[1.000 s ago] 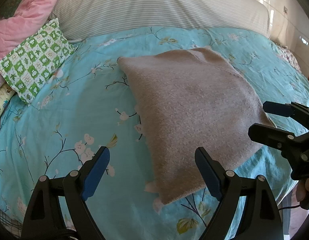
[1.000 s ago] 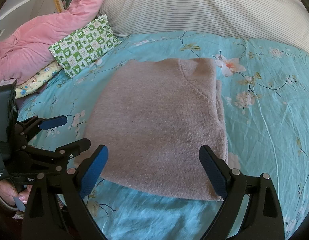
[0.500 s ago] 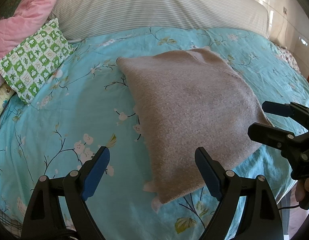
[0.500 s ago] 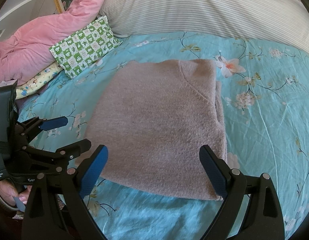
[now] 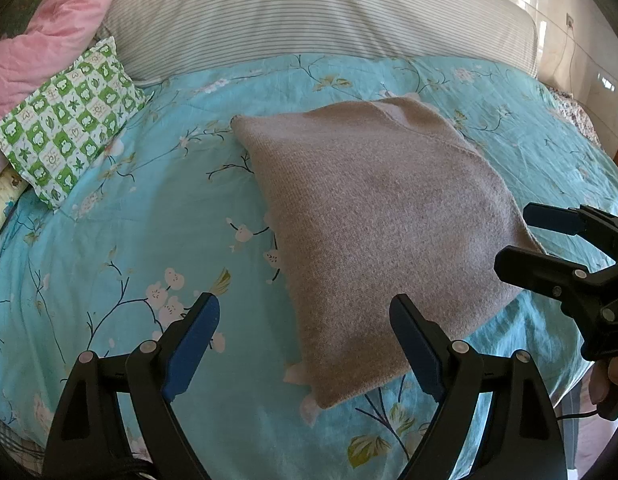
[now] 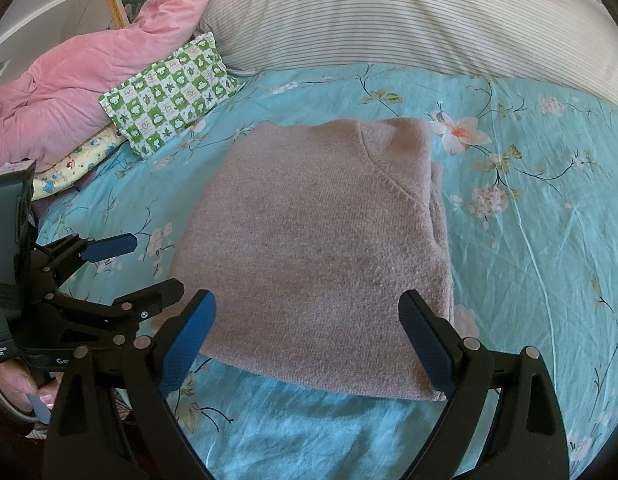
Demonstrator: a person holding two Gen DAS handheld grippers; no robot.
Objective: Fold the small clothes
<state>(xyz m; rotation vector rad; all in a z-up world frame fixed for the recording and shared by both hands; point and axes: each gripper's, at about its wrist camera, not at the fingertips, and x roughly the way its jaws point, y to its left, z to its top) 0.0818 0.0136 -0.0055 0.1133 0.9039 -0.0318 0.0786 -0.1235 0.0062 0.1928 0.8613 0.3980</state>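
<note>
A grey-brown knitted garment (image 5: 373, 216) (image 6: 325, 240) is laid folded into a rough rectangle in the middle of a turquoise floral bedsheet (image 5: 141, 240) (image 6: 529, 240). A curved seam is seen near its far right corner, and a second folded layer shows along its right edge in the right wrist view.

The left gripper (image 5: 305, 336) (image 6: 137, 264) is held over the sheet at the garment's near left corner, its blue-padded fingers (image 5: 193, 336) spread wide with nothing between them; the near left corner of the garment lies below the gap. The right gripper (image 6: 307, 332) (image 5: 521, 236) is held at the garment's near edge, likewise spread wide and gripping nothing; the garment's near edge is seen between its fingers (image 6: 425, 336). Whether either gripper touches the fabric cannot be told.

To the far left of the garment, well apart from it, a green-and-white checked pillow (image 5: 65, 124) (image 6: 169, 92) is lying on the sheet, with a pink quilt (image 5: 41, 40) (image 6: 81, 76) bunched behind it. A yellowish printed cloth (image 6: 75, 164) is tucked under the pillow's near end. Across the far side of the bed a striped bolster (image 5: 309, 12) (image 6: 409, 12) is laid.
</note>
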